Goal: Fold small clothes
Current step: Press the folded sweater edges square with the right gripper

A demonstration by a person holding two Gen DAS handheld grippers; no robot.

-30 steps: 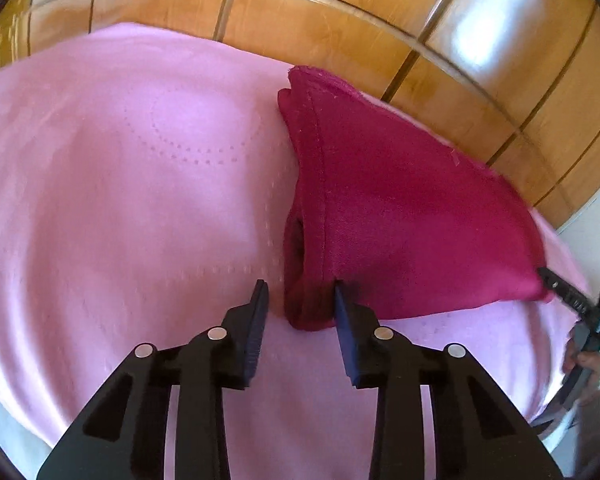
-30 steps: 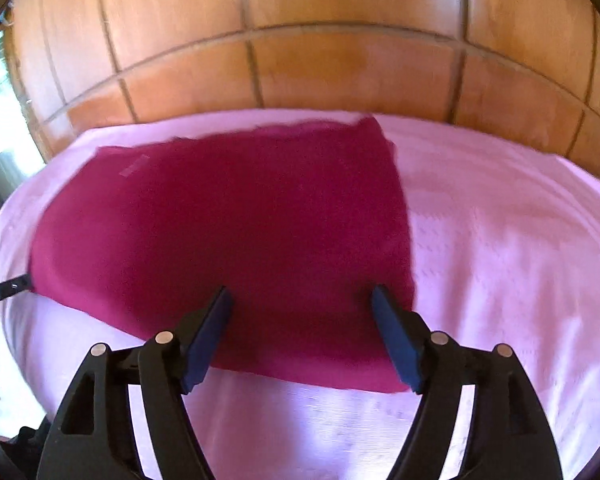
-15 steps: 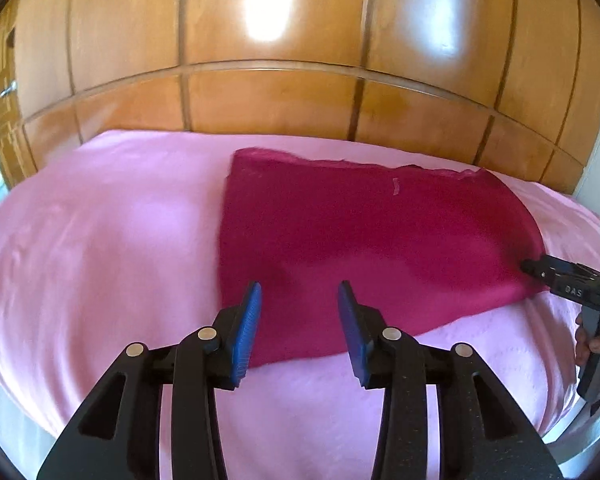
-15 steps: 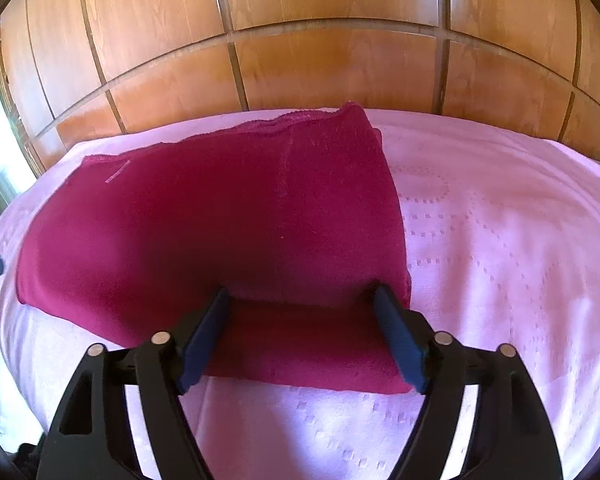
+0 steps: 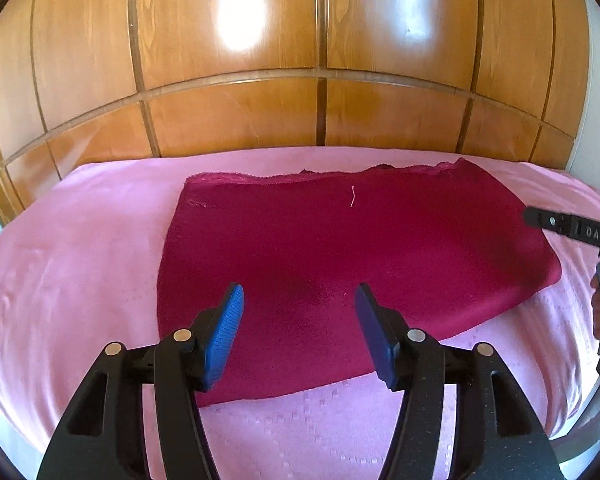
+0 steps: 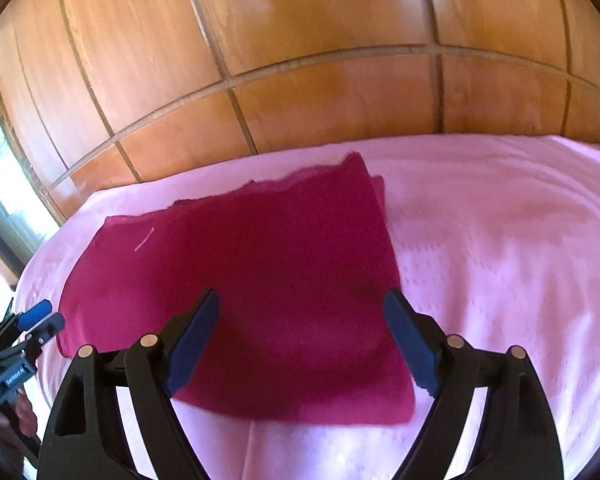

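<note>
Wooden wardrobe panelling (image 5: 236, 120) closes the background from 9 to 3 o'clock; below it a pink bedspread (image 5: 72, 280) forms the working surface. Item one: a crimson garment (image 5: 340, 248), laid flat on the bedspread as a broad folded panel, with a lace-like hem along its far edge at 12 o'clock and a pale thread on its upper face. Item two: the left gripper (image 5: 298, 320), held above the garment's near edge at 6 o'clock; its jaws have just been opening and stand apart, with cloth seen beyond the gap but nothing pinched between the blue pads (image 5: 224, 336). Item three: the right gripper (image 6: 302, 338), likewise above the near edge, its jaws set wide and just widened further, nothing clamped; its tip is also seen at 3 o'clock in the left view, off the garment's right corner. The fold in hand is judged laid and released. For the next fold to be done well, both near corners would be taken at matching points, only the intended layers being pinched and none of the bedspread, then lifted together and carried evenly so that edges are aligned before release; the upper layer, seen offset at the far right corner, is judged liable to slip if dragged. Containers: none are shown, and nothing is held in any.
</note>
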